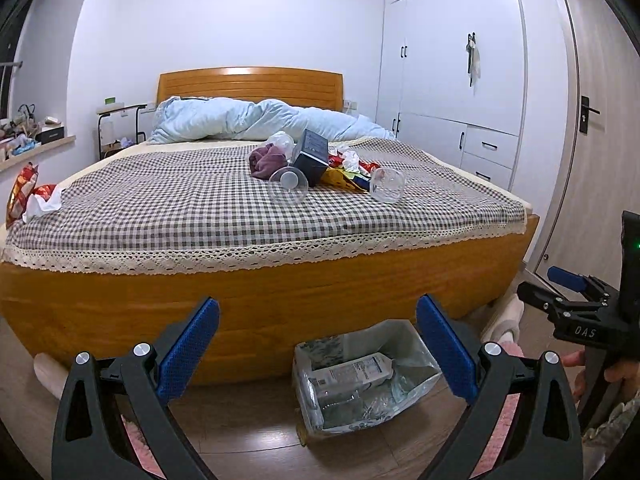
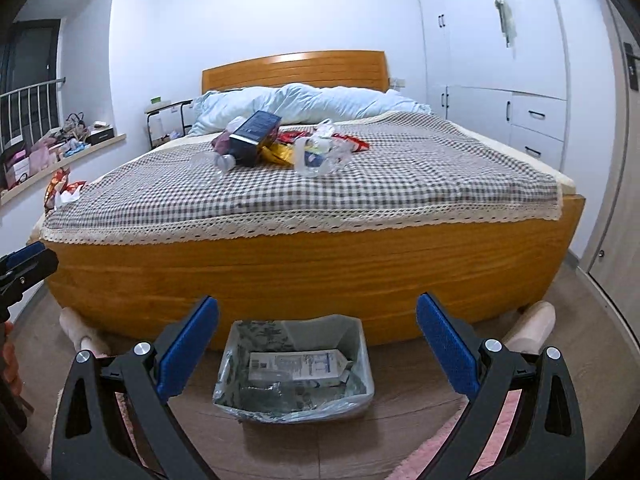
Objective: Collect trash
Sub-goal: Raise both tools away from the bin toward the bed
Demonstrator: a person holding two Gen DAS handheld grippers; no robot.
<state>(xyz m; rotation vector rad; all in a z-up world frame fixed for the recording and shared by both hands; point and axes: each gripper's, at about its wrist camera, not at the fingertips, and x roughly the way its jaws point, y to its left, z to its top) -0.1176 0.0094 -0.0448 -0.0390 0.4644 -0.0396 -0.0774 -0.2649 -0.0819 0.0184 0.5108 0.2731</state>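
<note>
A pile of trash lies mid-bed: a dark blue box (image 1: pixel 310 156) (image 2: pixel 256 136), two clear plastic cups (image 1: pixel 288 186) (image 1: pixel 386 184), red and yellow wrappers (image 1: pixel 344 172) (image 2: pixel 280 152) and a maroon cloth (image 1: pixel 266 160). A red snack bag with white tissue (image 1: pixel 24 192) (image 2: pixel 60 188) sits at the bed's left edge. On the floor by the footboard stands a bag-lined trash bin (image 1: pixel 316 344) (image 2: pixel 362 360) with a white carton (image 1: pixel 356 370) (image 2: pixel 294 366) inside. My left gripper (image 1: pixel 318 344) and right gripper (image 2: pixel 318 344) both hang open and empty above the bin, side by side.
The wooden bed footboard (image 1: pixel 280 300) rises just behind the bin. A blue duvet (image 1: pixel 248 120) lies by the headboard. White wardrobes (image 1: pixel 460 80) and a door (image 1: pixel 592 120) stand on the right, a cluttered sill (image 2: pixel 48 148) on the left. Slippers (image 2: pixel 532 324) and a pink rug (image 2: pixel 492 432) lie on the floor.
</note>
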